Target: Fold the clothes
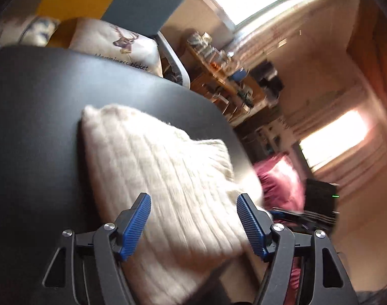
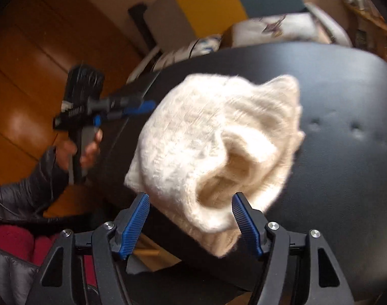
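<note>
A cream knitted garment point(image 1: 165, 178) lies bunched on the black table point(image 1: 41, 96), its near edge hanging over the table's front. My left gripper point(image 1: 193, 200) hovers above it with blue pads wide apart and nothing pressed between them. In the right wrist view the same cream knit point(image 2: 206, 137) is folded over itself, with an open cuff or neck toward the camera. My right gripper point(image 2: 189, 200) stands open, its fingertips on either side of that opening without pinching it. The left gripper point(image 2: 140, 108) also shows at the table's left edge, held by a hand point(image 2: 89, 150) in a dark sleeve.
Beyond the table stand a grey-blue chair point(image 1: 145, 2), printed cushions point(image 1: 117, 43) and a cluttered shelf point(image 1: 219, 71). A pink-red cloth point(image 1: 279, 180) lies off the table's right side. Wooden floor point(image 2: 28, 76) lies left of the table. A dark padded jacket point(image 2: 13, 198) fills the lower left corner.
</note>
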Demonstrator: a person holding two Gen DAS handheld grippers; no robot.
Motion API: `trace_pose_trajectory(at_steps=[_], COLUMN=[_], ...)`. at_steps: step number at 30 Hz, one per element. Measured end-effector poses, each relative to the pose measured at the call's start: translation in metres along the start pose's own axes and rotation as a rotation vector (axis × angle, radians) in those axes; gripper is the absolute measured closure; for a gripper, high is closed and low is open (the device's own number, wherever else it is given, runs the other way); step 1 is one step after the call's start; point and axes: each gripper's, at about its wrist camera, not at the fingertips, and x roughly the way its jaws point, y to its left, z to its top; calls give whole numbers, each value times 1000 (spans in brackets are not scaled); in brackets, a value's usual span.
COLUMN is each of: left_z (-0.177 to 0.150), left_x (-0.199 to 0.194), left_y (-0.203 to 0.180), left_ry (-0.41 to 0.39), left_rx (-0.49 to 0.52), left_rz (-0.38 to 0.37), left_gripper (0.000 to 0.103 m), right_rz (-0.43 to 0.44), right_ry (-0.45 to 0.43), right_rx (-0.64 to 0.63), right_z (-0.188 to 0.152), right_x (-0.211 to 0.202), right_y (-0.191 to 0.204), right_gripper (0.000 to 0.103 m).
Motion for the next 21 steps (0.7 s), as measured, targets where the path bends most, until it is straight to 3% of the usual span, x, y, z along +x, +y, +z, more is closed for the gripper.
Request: trace_pose_trajectory(at_steps=[2,6,9,12,13,15,17,21], left_z=[16,39,51,50,48,41,32,22], left_x=[28,51,68,96,102,111,115,120], left_y=[2,-6,-9,-10,-11,-11,-7,-7], left_ry=[31,77,126,189,214,258,285,347], left_rx=[35,116,184,286,336,422,457,491], left_rz=[18,31,48,118,140,178,193,178], left_gripper=[32,28,25,24,24,24,22,20], right_rz=[53,257,481,689,689,599,550,574], right_ry=[104,233,253,190,188,259,310,174], right_rx=[-12,-16,-53,-84,-59,4,47,132], right_z=[9,22,21,8,0,-27,-51,-64], right_x=[29,81,86,67,68,86,102,89], right_y=[-2,3,24,37,31,17,9,-3], right_gripper=[34,33,39,40,41,41,57,60])
